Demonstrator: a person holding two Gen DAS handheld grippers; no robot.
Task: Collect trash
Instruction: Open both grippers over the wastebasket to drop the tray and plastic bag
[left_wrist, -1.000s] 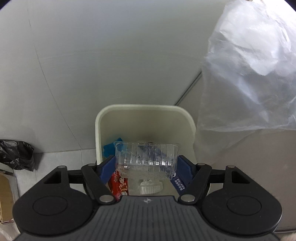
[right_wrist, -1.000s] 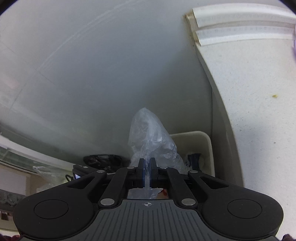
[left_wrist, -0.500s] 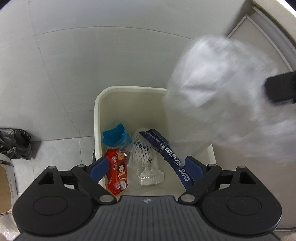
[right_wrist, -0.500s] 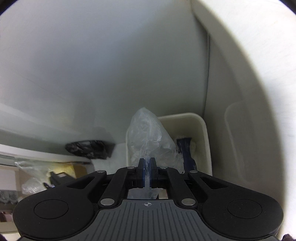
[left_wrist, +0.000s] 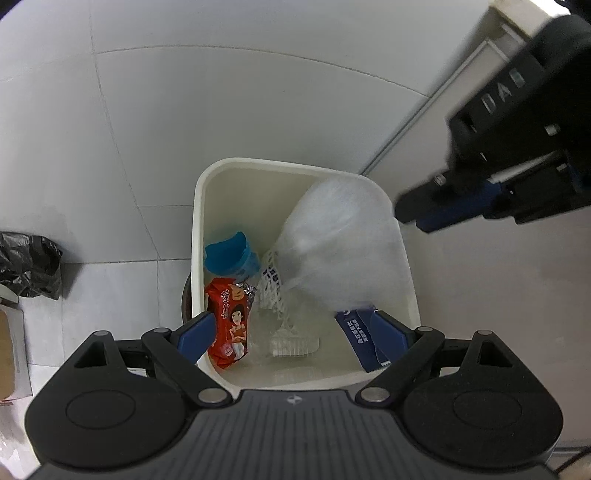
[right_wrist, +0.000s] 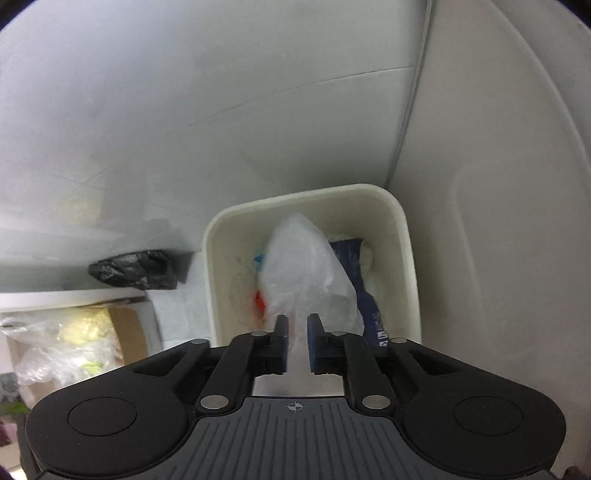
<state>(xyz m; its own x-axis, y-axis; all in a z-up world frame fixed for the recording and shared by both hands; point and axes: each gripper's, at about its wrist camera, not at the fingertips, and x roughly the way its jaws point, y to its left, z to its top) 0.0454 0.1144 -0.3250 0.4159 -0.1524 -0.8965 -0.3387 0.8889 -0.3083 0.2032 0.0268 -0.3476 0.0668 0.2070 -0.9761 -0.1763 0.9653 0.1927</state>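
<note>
Crumpled translucent plastic bag (left_wrist: 343, 243) blurs inside cream bin (left_wrist: 198, 236).

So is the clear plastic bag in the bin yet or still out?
Going in: the clear plastic bag hangs inside the bin rim, between the right gripper whose jaws have just been opening.

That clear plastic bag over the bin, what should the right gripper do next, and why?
Probably lift the right gripper straight up and away. Its jaws have just been opening, and the clear plastic bag hangs between the fingers without being pinched, already inside the cream bin on the other trash.
</note>
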